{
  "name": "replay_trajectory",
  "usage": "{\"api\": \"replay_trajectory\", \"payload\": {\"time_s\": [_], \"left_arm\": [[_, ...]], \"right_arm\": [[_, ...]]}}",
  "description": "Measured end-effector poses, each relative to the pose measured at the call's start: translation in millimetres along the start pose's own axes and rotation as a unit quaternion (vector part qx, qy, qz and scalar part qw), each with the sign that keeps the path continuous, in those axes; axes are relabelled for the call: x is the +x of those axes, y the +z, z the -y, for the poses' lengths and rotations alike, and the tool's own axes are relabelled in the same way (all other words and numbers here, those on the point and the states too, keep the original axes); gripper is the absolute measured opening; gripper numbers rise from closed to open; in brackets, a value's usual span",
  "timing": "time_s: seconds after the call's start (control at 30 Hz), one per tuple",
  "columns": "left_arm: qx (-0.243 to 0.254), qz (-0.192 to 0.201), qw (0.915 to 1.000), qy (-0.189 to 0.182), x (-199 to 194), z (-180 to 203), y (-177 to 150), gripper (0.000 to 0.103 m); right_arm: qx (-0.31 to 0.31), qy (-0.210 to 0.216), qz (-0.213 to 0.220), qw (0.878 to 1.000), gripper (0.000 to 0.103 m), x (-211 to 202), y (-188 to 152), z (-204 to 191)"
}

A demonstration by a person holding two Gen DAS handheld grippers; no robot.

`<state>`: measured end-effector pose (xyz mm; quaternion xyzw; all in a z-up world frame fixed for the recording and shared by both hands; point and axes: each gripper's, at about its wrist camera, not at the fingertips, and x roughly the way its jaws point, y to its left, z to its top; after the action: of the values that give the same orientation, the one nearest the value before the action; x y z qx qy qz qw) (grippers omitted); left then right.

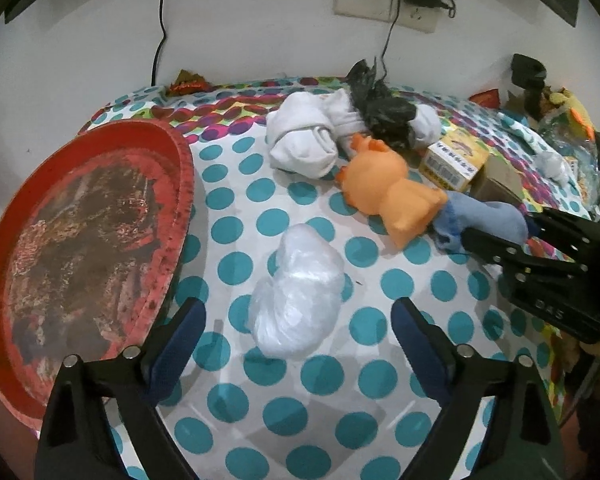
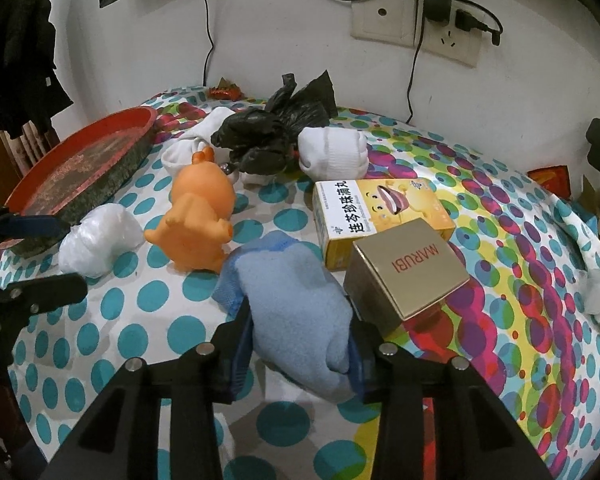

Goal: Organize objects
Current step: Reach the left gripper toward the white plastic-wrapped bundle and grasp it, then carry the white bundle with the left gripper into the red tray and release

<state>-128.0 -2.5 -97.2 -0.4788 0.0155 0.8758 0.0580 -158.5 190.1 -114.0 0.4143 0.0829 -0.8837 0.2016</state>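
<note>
Blue sock: the rolled light-blue sock [image 2: 296, 312] lies low in the right wrist frame, beside the MARUBI box [image 2: 408, 268] on the spotted worktop [image 2: 140, 296].
Right gripper: the right gripper [image 2: 298, 344] is clamped on the sock's near end, pointing steeply down.
Left gripper: the left gripper [image 1: 298, 332] stands wide, astride the clear plastic bag [image 1: 296, 300], pads not touching.
Destination: probably the red tray [image 1: 4, 240], left.
Advice: lift straight up, clear of the orange rubber toy [image 2: 200, 220].
</note>
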Motion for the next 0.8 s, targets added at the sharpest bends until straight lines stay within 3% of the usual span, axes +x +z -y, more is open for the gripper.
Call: {"api": "replay_trajectory", "payload": {"time_s": [0.07, 0.3, 0.57, 0.8], "left_arm": [[0.003, -0.010, 0.9999, 0.003, 6, 0, 3, 0.071], [0.021, -0.012, 0.9996, 0.018, 15, 3, 9, 0.069], [0.047, -0.024, 0.9985, 0.012, 24, 14, 7, 0.046], [0.029, -0.024, 0.9993, 0.001, 25, 11, 10, 0.038]], "right_arm": [[0.005, 0.006, 0.000, 1.000, 0.040, 0, 0, 2], [0.013, 0.016, 0.001, 1.000, 0.041, -1, -1, 6], [0.014, 0.017, 0.001, 1.000, 0.041, -1, 0, 5], [0.010, 0.011, 0.001, 1.000, 0.041, 0, 0, 4]]}}
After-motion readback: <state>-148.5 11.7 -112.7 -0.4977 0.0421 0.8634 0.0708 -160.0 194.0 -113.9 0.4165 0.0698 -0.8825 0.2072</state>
